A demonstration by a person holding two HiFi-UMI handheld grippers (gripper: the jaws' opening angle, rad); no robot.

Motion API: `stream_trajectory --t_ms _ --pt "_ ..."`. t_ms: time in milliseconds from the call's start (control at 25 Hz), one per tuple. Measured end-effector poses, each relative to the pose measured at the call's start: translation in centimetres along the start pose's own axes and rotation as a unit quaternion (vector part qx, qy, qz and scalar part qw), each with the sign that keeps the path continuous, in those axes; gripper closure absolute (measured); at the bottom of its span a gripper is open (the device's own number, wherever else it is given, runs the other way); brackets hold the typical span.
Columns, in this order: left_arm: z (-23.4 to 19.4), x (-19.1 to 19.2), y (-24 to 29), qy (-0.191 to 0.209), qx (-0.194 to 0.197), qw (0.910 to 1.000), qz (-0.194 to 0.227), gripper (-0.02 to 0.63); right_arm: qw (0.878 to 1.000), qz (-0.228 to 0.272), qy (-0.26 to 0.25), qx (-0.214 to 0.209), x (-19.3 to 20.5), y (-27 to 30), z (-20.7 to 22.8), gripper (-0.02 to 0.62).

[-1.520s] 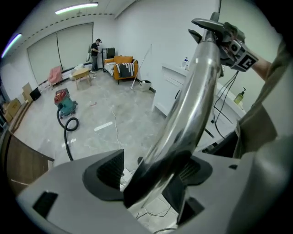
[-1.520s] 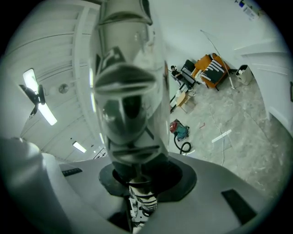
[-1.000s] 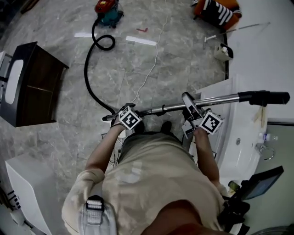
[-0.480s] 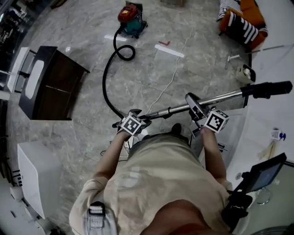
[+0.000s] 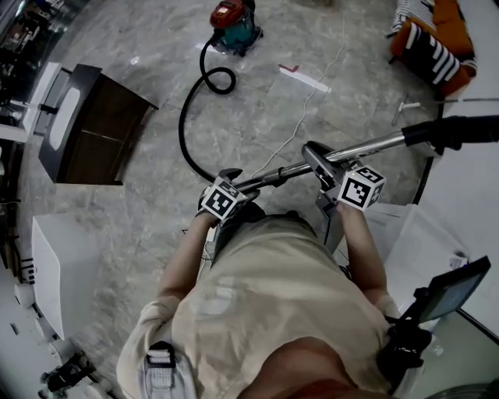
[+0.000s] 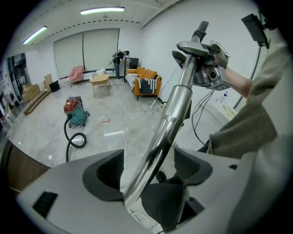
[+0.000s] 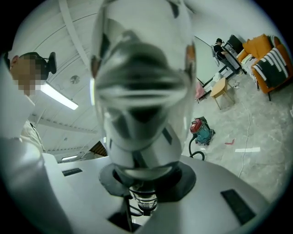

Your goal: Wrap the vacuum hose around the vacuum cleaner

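- The right gripper [image 7: 145, 176] was clamped narrowly on the metal wand [image 7: 139, 91], which filled its view.
- The left gripper [image 6: 149, 167] stood wider, the wand running between its pads with gaps either side.
- The black hose [image 5: 187, 117] curved to the vacuum cleaner [image 5: 232, 22], top centre of the head view; its label was too small to read.

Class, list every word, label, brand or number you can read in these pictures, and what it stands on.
None can be read.
Vacuum cleaner: any brand too small.
Cube markers: square patterns, no letters.
White box: dark marks too small to read.
Vacuum wand: no print shows.
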State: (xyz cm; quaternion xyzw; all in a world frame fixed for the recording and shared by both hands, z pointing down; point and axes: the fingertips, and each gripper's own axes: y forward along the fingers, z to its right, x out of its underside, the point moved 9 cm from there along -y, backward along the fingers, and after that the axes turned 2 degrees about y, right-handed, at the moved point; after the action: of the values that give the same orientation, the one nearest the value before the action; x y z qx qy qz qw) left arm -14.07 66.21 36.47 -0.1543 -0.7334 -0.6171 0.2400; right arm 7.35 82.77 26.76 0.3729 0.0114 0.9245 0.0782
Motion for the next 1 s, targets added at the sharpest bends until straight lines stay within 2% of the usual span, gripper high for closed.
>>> stream_trajectory --t_ms 160,320,440,560,760,920,1000 --pt "-1.0 -2.5 1.9 -0.003 0.003 1.0 -0.001 0.256 1.0 -0.008 -0.009 -0.005 -2.9 1.6 1.9 0.517" --pt "-3.3 -5.1 4.0 -0.012 0.026 0.9996 0.006 0.256 1.0 -0.016 -0.01 -0.002 -5.7 3.8 3.6 0.518" --pt "-5.7 -7.1 5.8 -0.003 0.046 0.9989 0.011 0.256 1.0 -0.023 -0.007 0.012 -7.3 5.6 5.4 0.518" --pt "-8.3 -9.3 7.9 0.015 0.087 0.996 0.016 0.256 0.999 -0.027 -0.001 0.046 -9.3 7.3 7.9 0.518" --pt "-12.0 -13.7 11.4 0.047 0.16 0.9857 0.023 0.256 0.994 -0.028 0.006 0.102 -13.5 9.4 11.2 0.518" --pt "-15.4 -16.6 12.9 0.085 0.15 0.9849 0.015 0.256 0.992 -0.038 -0.001 0.119 -16.4 12.6 13.1 0.518" --pt "-16.8 -17.2 13.3 0.075 0.141 0.9869 0.021 0.256 0.991 -0.049 -0.005 0.122 -17.4 14.2 13.8 0.518"
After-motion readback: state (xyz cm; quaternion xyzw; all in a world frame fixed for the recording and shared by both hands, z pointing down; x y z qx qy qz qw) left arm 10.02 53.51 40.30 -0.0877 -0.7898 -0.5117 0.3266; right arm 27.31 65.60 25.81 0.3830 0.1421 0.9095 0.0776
